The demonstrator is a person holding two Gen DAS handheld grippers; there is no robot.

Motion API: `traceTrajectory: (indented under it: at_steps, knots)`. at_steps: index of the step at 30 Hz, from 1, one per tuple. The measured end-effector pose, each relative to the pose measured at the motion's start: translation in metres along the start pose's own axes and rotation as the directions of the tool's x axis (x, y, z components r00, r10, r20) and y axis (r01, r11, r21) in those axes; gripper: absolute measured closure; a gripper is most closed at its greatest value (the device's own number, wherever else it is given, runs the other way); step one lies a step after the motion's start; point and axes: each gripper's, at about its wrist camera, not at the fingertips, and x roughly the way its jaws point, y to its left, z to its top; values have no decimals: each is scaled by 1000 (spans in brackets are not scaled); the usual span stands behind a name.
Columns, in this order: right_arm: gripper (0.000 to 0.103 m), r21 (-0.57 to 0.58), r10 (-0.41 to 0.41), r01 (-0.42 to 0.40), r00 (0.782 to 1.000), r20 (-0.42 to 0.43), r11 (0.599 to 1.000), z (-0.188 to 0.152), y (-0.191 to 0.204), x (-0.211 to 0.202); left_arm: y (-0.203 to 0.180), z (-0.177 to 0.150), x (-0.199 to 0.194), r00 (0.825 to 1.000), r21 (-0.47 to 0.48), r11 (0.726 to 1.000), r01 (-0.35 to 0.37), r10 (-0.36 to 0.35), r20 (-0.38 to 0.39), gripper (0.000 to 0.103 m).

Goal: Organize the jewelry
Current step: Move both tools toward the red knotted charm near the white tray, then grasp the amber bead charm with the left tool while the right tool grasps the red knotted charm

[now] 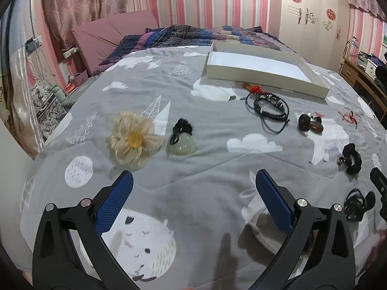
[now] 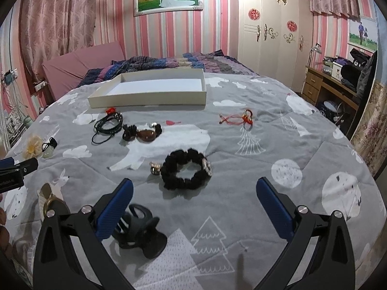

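**Operator:** I'm looking at a bedroom with pink striped walls, and my work surface is a grey bedspread (image 1: pixel 183 188) printed with clouds, trees and white animals. A shallow white box (image 1: pixel 261 66) sits at about one o'clock in my left view, far up the bed, lying flat with its inside bare.

**Observer:** How are your claws?

**Operator:** My left gripper (image 1: pixel 193 194) is spread wide, blue pads well apart, nothing between them, over plain blanket. My right gripper (image 2: pixel 193 194) is just as wide and holds nothing.

**Observer:** Where is the jewelry?

**Operator:** All of it is loose on the blanket, outside the box. From the left camera, a cream fabric flower (image 1: pixel 134 140) lies at eleven o'clock, with a pale green pendant on a black cord (image 1: pixel 182 136) just beside it toward twelve. A tangle of black cord bracelets (image 1: pixel 269 108) lies at one o'clock, just below the box's near edge.

**Observer:** And on the right side?

**Operator:** From the right camera, a black scrunchie (image 2: pixel 185 170) with a sparkly trim rests at twelve o'clock, just ahead of my pads. A black claw hair clip (image 2: pixel 142 234) lies partly under my left-hand finger, at about eight o'clock. A brown oval hair tie (image 2: pixel 144 134) is farther up at eleven, and a red string bracelet (image 2: pixel 239 118) at one o'clock, well apart from the rest.
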Motion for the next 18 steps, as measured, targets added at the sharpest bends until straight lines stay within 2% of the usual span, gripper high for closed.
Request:
traceTrajectory:
  at_steps: [10, 18]
  knots:
    - [1, 13, -15, 15, 1000, 27, 1000, 36, -14, 15, -16, 49, 12, 999, 47, 998, 36, -37, 15, 3]
    - [1, -42, -49, 50, 999, 25, 998, 73, -19, 36, -19, 89, 26, 998, 48, 997, 62, -62, -4, 3]
